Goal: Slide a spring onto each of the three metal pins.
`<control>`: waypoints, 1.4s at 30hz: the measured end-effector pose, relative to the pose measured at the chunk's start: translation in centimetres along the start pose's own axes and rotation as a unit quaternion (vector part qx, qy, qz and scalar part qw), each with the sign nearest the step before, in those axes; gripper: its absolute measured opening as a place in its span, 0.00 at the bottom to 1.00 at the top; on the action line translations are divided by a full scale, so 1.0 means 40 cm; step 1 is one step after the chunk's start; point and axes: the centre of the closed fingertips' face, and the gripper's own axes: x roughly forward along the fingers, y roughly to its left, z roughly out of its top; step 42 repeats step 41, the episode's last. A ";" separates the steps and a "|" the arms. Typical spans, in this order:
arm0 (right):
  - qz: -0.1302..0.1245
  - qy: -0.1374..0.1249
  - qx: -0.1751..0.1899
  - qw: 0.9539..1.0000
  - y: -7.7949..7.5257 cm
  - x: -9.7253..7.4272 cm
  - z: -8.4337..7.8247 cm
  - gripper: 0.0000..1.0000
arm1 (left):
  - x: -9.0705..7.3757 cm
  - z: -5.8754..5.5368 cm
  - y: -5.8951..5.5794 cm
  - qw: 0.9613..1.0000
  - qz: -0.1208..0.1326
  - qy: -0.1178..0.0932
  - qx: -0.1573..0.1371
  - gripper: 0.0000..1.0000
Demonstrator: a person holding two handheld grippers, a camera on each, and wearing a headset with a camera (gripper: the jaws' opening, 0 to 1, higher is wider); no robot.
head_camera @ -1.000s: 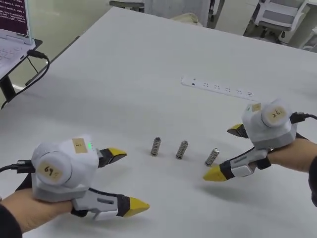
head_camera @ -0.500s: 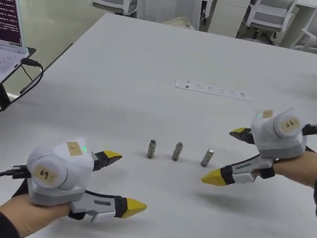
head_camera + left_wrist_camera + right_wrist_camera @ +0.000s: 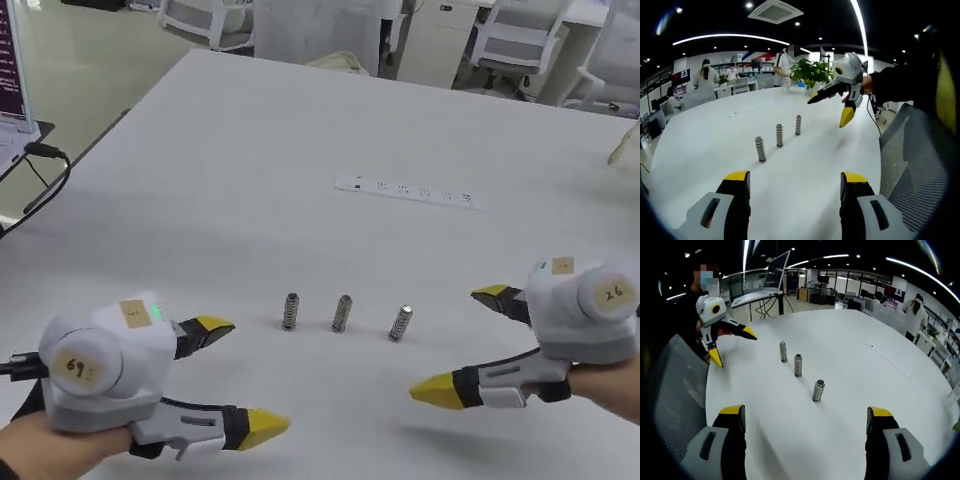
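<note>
On the white tabletop (image 3: 300,180), three springs (image 3: 342,313) stand up in a row, close together. Left of them, the left gripper (image 3: 245,375) hangs with its fingers wide apart, holding nothing. Right of them, the right gripper (image 3: 460,341) has wide, empty fingers too. A power strip (image 3: 405,189) lies farther back.

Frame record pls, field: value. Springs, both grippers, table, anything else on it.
springs: three, upright, in a row, apart from each other
left spring: nearest the left gripper
middle spring: between the other two
right spring: metal tip visible on top
left gripper: open, holding nothing, left of the row
right gripper: open, holding nothing, right of the row
table: white
other: power strip, beyond the springs
</note>
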 end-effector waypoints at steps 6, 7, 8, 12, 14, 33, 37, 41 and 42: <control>-0.006 -0.003 0.009 1.000 0.033 -0.035 -0.028 1.00 | -0.013 -0.001 -0.010 1.000 0.006 -0.003 -0.005 0.70; -0.006 -0.003 0.012 1.000 0.040 -0.040 -0.033 1.00 | -0.017 -0.001 -0.010 1.000 0.007 -0.004 -0.006 0.71; -0.007 -0.003 0.012 1.000 0.044 -0.042 -0.037 1.00 | -0.019 0.000 -0.011 1.000 0.008 -0.005 -0.008 0.71; -0.011 -0.007 0.017 1.000 0.060 -0.057 -0.049 1.00 | -0.028 0.005 -0.011 1.000 0.014 -0.010 -0.012 0.71; -0.014 -0.008 0.020 1.000 0.064 -0.064 -0.053 1.00 | -0.032 0.008 -0.015 1.000 0.016 -0.012 -0.013 0.71; -0.056 -0.079 0.086 0.992 0.059 -0.112 -0.051 1.00 | -0.058 0.017 -0.024 0.998 0.033 -0.026 -0.037 0.73; -0.051 -0.103 0.105 0.988 0.059 -0.111 -0.045 1.00 | -0.056 0.018 -0.025 0.998 0.034 -0.028 -0.040 0.73; -0.046 -0.094 0.099 0.990 0.070 -0.095 -0.060 1.00 | -0.054 0.016 -0.018 0.998 0.037 -0.030 -0.049 0.73; -0.046 -0.094 0.099 0.990 0.070 -0.095 -0.060 1.00 | -0.054 0.016 -0.018 0.998 0.037 -0.030 -0.049 0.73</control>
